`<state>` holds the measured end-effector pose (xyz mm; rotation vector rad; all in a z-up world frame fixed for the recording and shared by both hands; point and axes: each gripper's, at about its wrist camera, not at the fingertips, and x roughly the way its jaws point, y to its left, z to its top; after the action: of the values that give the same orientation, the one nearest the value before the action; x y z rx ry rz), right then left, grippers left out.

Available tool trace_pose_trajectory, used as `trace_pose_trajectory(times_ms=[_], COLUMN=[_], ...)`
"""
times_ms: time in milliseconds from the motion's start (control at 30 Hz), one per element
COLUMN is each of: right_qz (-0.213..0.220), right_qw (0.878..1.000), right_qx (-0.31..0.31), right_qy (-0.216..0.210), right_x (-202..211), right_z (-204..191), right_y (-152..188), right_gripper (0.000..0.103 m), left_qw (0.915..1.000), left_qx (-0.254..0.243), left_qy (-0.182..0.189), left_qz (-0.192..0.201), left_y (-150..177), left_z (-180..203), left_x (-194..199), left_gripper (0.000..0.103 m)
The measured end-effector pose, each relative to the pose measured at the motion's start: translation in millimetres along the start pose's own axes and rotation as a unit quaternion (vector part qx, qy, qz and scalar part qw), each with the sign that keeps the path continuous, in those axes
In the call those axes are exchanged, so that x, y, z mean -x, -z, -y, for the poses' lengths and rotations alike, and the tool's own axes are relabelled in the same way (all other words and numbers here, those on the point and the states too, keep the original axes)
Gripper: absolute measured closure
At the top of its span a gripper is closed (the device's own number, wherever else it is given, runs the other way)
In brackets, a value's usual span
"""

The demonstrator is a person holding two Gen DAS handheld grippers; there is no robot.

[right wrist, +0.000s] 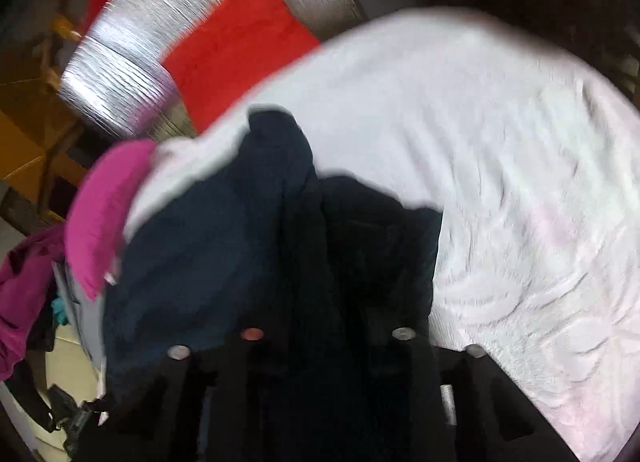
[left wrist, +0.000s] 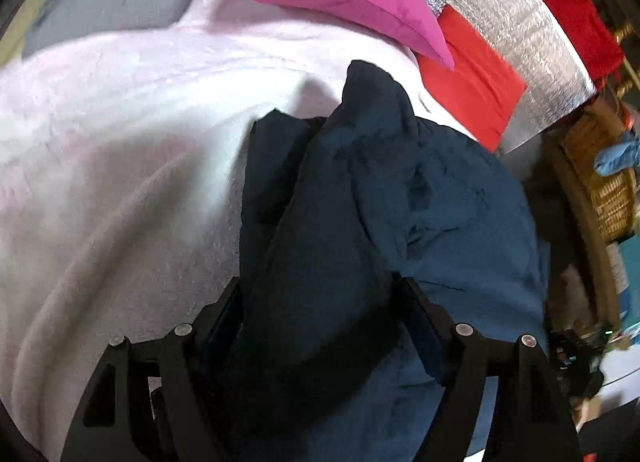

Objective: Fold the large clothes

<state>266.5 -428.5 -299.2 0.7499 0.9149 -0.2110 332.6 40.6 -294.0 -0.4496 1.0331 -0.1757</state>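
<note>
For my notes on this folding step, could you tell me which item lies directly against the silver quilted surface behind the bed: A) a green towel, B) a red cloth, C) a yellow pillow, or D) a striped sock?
B: a flat red cloth lies on the silver quilted surface, beyond the pale pink blanket and navy garment.

Matt navy cloth garment (left wrist: pixel 440 214) lies on a fluffy pale blanket (left wrist: pixel 120 142), near crinkled shiny foil (left wrist: pixel 516 22).
</note>
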Motion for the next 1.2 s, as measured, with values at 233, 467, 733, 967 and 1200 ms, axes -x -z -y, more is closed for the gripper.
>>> trace_pose_trajectory(times_ms=[233,467,733,967,1200], right_qz=[0.086,0.090,0.041,-0.022,0.057], right_qw=[0.996,0.990,0.991,0.989,0.988], right_qx=[0.031,0.101,0.129,0.142,0.137], right_qy=[0.004,-0.025,-0.015,0.027,-0.045], right_x=[78,114,82,42,92], right_z=[-13,-46,-54,-51,-62], right_y=[22,65,74,71,63], right_gripper=[0.028,0.058,0.059,0.059,0.052], left_qw=[0.9916,0.9742,0.9678,0.9575,0.9501], left_qx=[-0.088,-0.170,-0.189,-0.217,-0.228], left_qy=[-0.046,-0.076,-0.106,-0.130,-0.145], left_qz=[0.082,0.128,0.128,0.139,0.156], left_y=[17,39,45,50,53], left_z=[29,65,71,82,89], left_x=[65,85,79,75,77], left_gripper=[0.025,0.022,0.022,0.022,0.022])
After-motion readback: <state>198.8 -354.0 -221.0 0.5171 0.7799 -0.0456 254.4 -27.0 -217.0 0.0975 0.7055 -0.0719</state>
